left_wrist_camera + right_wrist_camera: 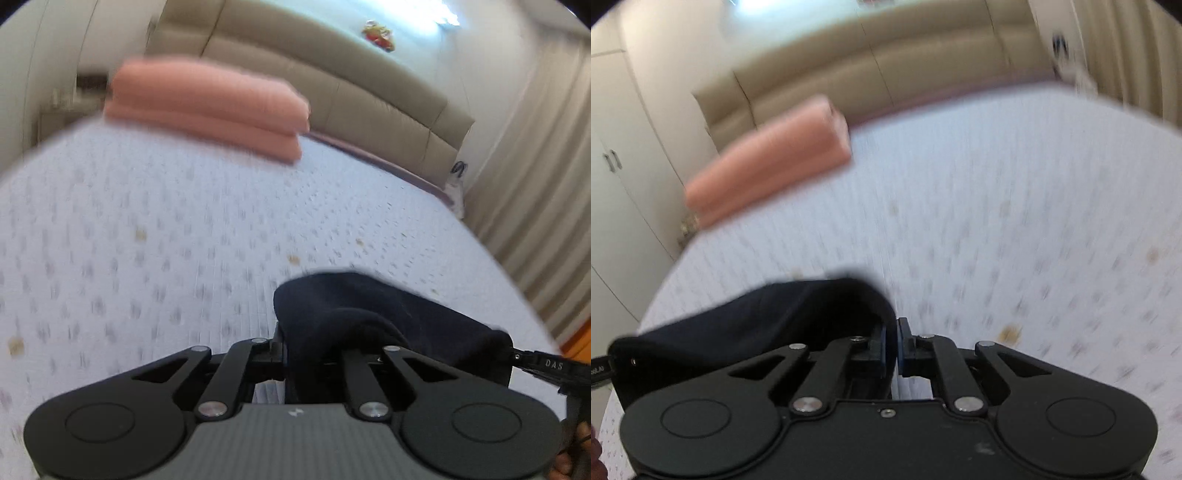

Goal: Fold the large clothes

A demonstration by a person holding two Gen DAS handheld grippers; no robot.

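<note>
A dark navy garment [391, 325] hangs bunched at the near edge of the bed [184, 229], stretched between the two claws. In the left wrist view it drapes over the right side of the left claw [286, 354], whose jaws are drawn together on the cloth; the fingertips are hidden under the fabric. At the far right of that view the tip of the other claw shows, with the garment's other end against it. The right wrist view shows the garment [768, 317] running off to the left, its edge pinched between the blue pads [900, 347] of the right claw [892, 349], jaws nearly touching. Both claws point forward, tilted down toward the patterned sheet. Folded pink towels [207, 107] lie far on the bed, near a beige headboard [332, 74]. A white wardrobe [617, 162] appears only in the right view, curtains [535, 166] mostly in the left. Both views are motion-blurred.
</note>
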